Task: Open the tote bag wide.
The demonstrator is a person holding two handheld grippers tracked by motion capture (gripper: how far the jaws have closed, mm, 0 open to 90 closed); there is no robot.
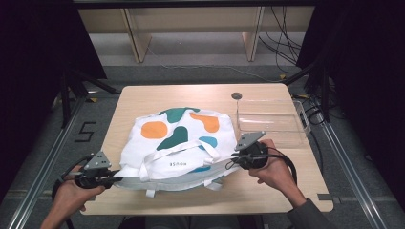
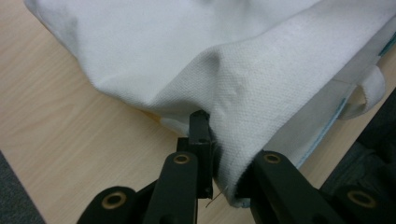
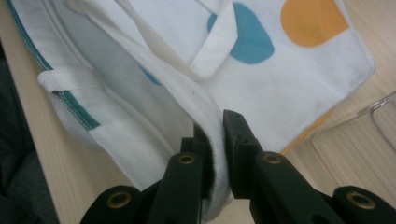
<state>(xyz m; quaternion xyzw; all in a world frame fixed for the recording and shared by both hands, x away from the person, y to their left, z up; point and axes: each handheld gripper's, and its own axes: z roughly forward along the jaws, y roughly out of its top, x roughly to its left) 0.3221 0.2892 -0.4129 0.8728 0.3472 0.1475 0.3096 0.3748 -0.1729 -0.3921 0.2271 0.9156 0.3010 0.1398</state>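
Your two hands sit at the near edge of the table (image 1: pixel 143 95), each with tongs clamped on the white tote bag (image 1: pixel 176 143) that lies flat in the middle of the wood, its orange, green and blue blotches facing up. Your left gripper (image 1: pixel 116 177) has its jaws closed on the bag's near left corner; in the left gripper view (image 2: pixel 212 154) the cloth is pinched and puckers up from the bite. Your right gripper (image 1: pixel 232 161) is likewise closed on the hem at the near right side, and in the right gripper view (image 3: pixel 215 135) the rim of the bag's mouth runs between its jaws, with a handle (image 3: pixel 212 42) lying across the printed face beyond. A clear plastic box (image 1: pixel 272 121) stands just past your right hand, near the bag's right edge but apart from it. You look to be at the grasp-and-lift step, holding the mouth edge at both ends. What comes next, by my reading, calls for raising both hands evenly so the cloth stays taut, keeping the grip firm, and minding the box as the bag swings.
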